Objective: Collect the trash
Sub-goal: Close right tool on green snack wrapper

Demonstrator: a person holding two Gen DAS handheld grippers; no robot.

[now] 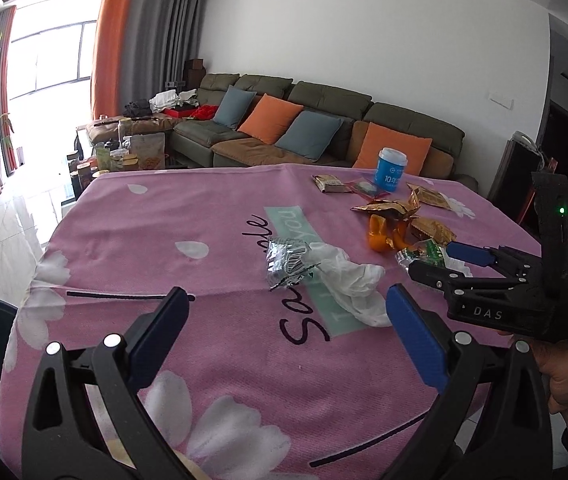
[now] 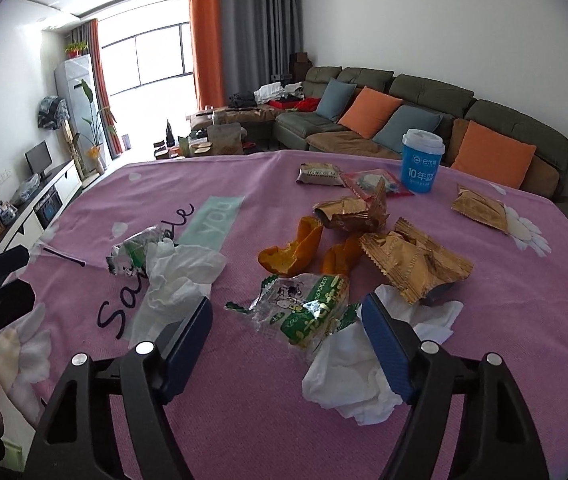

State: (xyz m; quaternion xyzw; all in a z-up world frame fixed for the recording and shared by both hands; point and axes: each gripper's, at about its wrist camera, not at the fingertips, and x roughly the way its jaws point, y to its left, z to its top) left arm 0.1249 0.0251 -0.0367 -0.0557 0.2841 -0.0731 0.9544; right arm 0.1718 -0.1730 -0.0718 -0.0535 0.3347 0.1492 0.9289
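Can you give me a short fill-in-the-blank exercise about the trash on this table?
1. The table is covered by a ____ cloth.
2. The cup with the white lid is ____ in color.
3. The peel lying among the wrappers is ____.
4. Both the left gripper and the right gripper have their fingers ____.

Missing words: pink; blue; orange; open

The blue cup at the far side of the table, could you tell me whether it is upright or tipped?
Upright: the blue cup stands on its base on the pink cloth, white lid on top.
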